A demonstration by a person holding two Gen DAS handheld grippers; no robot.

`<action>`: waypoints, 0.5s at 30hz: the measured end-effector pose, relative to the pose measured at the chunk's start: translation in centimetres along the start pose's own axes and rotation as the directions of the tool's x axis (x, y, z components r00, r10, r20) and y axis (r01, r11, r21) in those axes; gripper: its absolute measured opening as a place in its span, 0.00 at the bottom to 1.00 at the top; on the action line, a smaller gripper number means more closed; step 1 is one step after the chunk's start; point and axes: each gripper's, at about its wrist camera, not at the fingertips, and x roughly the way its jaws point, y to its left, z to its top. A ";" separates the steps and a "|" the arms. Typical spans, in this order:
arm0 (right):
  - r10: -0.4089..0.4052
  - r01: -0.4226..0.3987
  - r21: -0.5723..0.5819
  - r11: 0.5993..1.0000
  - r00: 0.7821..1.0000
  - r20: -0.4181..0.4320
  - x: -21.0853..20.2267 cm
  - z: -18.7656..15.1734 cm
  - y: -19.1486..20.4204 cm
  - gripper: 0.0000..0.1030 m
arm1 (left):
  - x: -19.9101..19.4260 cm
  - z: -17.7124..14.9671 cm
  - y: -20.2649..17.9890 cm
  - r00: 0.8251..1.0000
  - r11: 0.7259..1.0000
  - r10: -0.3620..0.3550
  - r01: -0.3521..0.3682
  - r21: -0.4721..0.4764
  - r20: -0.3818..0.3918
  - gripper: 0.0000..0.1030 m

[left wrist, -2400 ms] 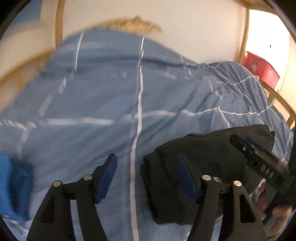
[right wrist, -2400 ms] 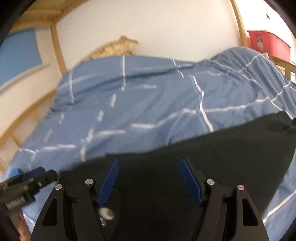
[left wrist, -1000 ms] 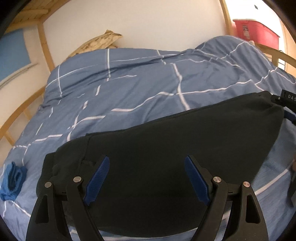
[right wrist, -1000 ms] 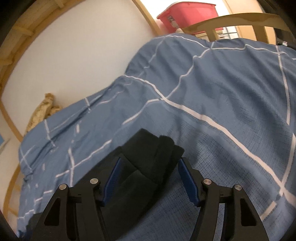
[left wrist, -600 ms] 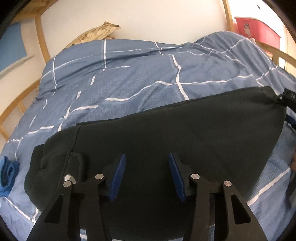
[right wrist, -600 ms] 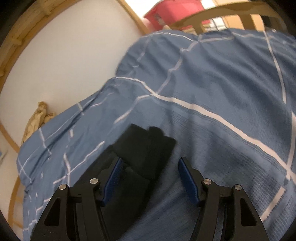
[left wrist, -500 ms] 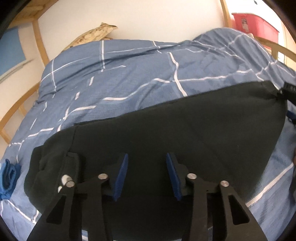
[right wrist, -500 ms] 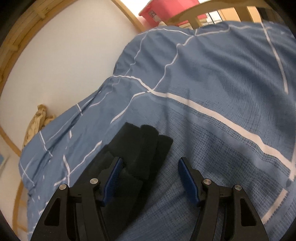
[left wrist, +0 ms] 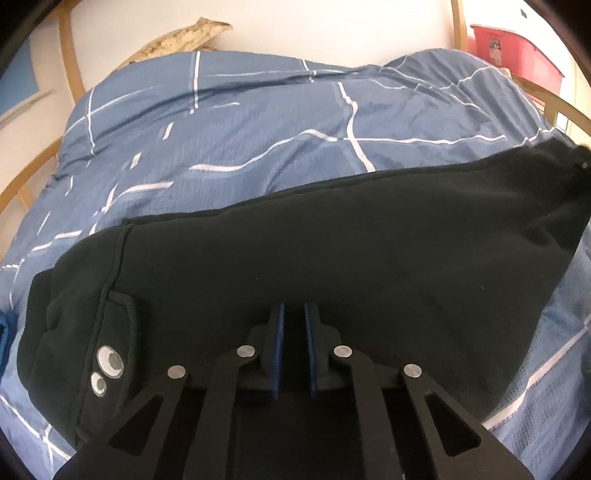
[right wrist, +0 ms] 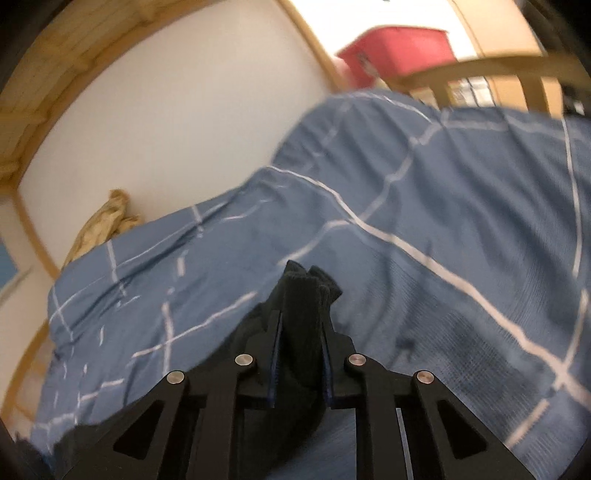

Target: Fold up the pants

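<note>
Black pants [left wrist: 332, 251] lie stretched across a blue duvet [left wrist: 240, 122] with white lines. The waistband with two metal snaps [left wrist: 107, 365] is at the left. My left gripper [left wrist: 293, 314] is shut on the near edge of the pants, with only a thin gap between its blue pads. My right gripper [right wrist: 300, 321] is shut on the bunched leg cuffs of the pants [right wrist: 304, 295], which stick up past its fingers, a little above the duvet [right wrist: 443, 221].
A red plastic box [left wrist: 513, 48] stands behind the bed's wooden rail [right wrist: 480, 70] at the right. A tan crumpled cloth [left wrist: 184, 35] lies against the white wall. A blue cloth [left wrist: 5, 332] lies at the left edge.
Both grippers have closed on the pants: the left on the near edge, the right on the leg cuffs. The right view is blurred with motion.
</note>
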 end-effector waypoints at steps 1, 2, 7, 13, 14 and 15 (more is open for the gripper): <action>0.015 -0.015 -0.016 1.000 1.000 0.003 -0.8 0.1 0.8 0.18 | 0.1 0.1 0.1 1.000 1.000 0.000 0.000 0.010 -0.011 0.09; 0.025 -0.025 -0.030 0.999 1.000 0.006 -1.3 0.3 1.4 0.17 | 0.0 0.1 0.1 1.000 1.000 -0.004 0.004 0.015 -0.017 0.08; 0.061 -0.059 -0.111 0.992 0.998 0.019 -4.4 0.6 5.4 0.17 | -1.3 0.6 1.8 0.997 0.997 -0.077 0.077 0.009 0.002 0.02; 0.111 -0.107 -0.234 0.966 0.994 0.006 -7.4 -0.8 11.0 0.17 | -7.7 2.4 6.0 0.989 0.995 -0.101 0.102 -0.006 0.108 0.02; 0.118 -0.113 -0.250 0.961 0.993 0.003 -7.8 -1.2 11.8 0.17 | -8.3 2.4 7.0 0.990 0.995 -0.094 0.095 -0.008 0.109 0.02; 0.126 -0.121 -0.277 0.953 0.992 0.000 -8.3 -1.6 12.9 0.17 | -8.8 2.4 7.8 0.989 0.995 -0.095 0.097 -0.011 0.114 0.02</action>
